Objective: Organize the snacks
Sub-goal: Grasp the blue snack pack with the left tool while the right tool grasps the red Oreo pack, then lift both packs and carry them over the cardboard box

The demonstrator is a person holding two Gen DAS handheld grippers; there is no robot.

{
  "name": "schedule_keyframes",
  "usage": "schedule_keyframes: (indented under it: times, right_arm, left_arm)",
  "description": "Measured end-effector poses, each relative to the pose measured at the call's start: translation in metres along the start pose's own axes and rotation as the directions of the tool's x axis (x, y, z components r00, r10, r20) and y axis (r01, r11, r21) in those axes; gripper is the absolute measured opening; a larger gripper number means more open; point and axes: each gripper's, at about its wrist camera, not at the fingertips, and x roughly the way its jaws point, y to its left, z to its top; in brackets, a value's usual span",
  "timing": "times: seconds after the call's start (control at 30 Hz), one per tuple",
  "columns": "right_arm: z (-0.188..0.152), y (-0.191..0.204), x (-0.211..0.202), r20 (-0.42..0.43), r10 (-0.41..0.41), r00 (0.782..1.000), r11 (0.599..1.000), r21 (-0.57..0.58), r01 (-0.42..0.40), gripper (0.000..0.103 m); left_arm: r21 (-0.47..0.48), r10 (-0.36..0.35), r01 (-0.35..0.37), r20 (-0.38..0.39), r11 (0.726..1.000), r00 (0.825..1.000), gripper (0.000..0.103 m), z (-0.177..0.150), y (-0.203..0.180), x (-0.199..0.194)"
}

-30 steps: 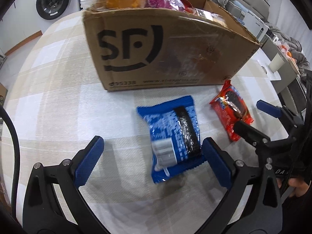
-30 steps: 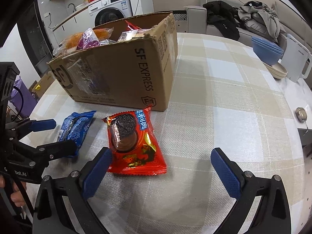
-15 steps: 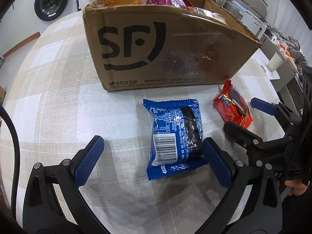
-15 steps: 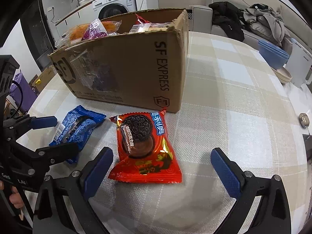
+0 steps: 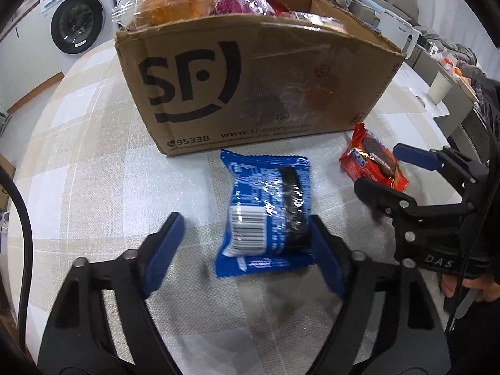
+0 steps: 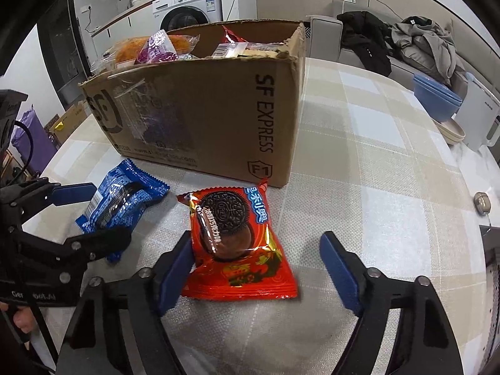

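Left wrist: left tongs (image 5: pixel 247 247) closing around blue packet (image 5: pixel 268 212), unclamped | Right wrist: right tongs (image 6: pixel 259 268) closing around red packet (image 6: pixel 237 240), unclamped

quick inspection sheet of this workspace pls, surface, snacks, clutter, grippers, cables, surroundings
surface: checked tablecloth, flat.
job's things: blue packet and red packet lie apart before the cardboard box, which holds more snacks.
clutter: blue bowls, small round object.
grippers: left hand-held gripper and right hand-held gripper have just been closing, a packet between each; neither gripped yet.
cables: black cable at left.
surroundings: washing machine, clothes on sofa.
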Motion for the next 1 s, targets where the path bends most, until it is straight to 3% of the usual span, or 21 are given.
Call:
schedule_keyframes:
  times: [0.13,0.27,0.6,1.0]
  right_arm:
    - [-0.002,0.004,-0.004,0.004,0.016,1.000,1.000,-0.011,-0.016,0.067]
    - [-0.005,0.009,-0.008,0.004,0.033,0.999,0.999,-0.024,-0.032,0.053]
    - [-0.009,0.009,-0.019,0.035,0.058,0.998,0.998,-0.008,-0.058,0.047]
    - [-0.008,0.009,-0.049,0.108,0.094,0.990,0.996,-0.002,-0.095,0.047]
  left_arm:
    - [-0.011,-0.025,0.026,0.014,1.000,1.000,0.050,0.002,0.003,-0.002]
    - [-0.033,-0.068,0.069,0.028,0.997,0.997,0.042,0.000,0.011,-0.006]
    - [-0.054,-0.081,0.083,0.047,0.995,0.996,0.040,-0.017,0.028,-0.016]
    - [-0.066,-0.100,0.108,0.123,0.992,0.987,0.040,-0.024,0.041,-0.064]
